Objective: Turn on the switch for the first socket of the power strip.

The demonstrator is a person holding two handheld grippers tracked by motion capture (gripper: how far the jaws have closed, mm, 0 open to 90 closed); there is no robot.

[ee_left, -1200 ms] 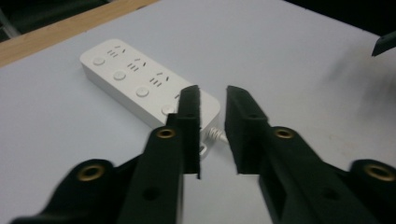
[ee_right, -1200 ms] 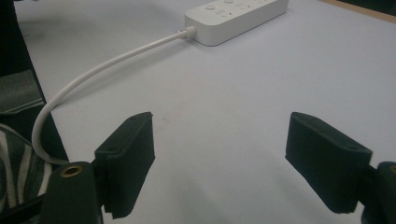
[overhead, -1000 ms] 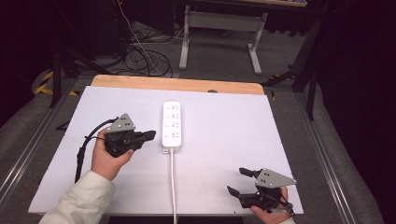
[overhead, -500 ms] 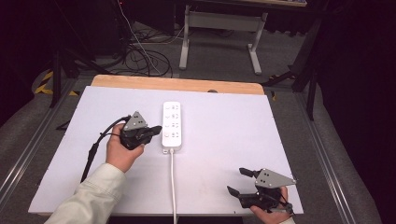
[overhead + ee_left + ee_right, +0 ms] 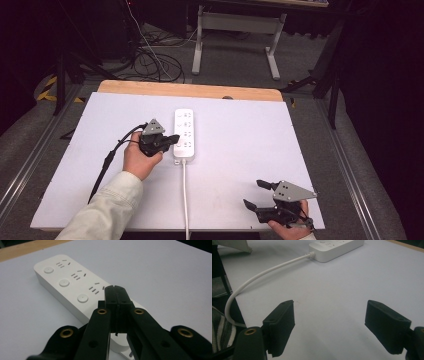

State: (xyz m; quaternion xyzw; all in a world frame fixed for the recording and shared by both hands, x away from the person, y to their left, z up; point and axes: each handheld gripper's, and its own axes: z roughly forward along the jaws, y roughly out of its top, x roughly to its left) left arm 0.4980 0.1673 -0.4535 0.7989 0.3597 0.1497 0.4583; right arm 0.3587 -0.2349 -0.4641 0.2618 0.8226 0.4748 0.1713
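A white power strip lies lengthwise in the middle of the white table, its white cord running off the near edge. My left gripper is shut with nothing in it, and its tips hover over the strip's near end. In the left gripper view the pressed-together jaws cover the nearest socket row of the power strip, beside several round buttons. My right gripper rests open at the near right of the table. In the right gripper view the power strip and the cord lie beyond my right gripper.
A wooden strip borders the table's far edge. Beyond it on the floor are tangled cables and a white desk frame. The left gripper's black cable trails over the table's left part.
My left gripper has moved right, from the table's left part to the power strip's near end. The right gripper has stayed in place.
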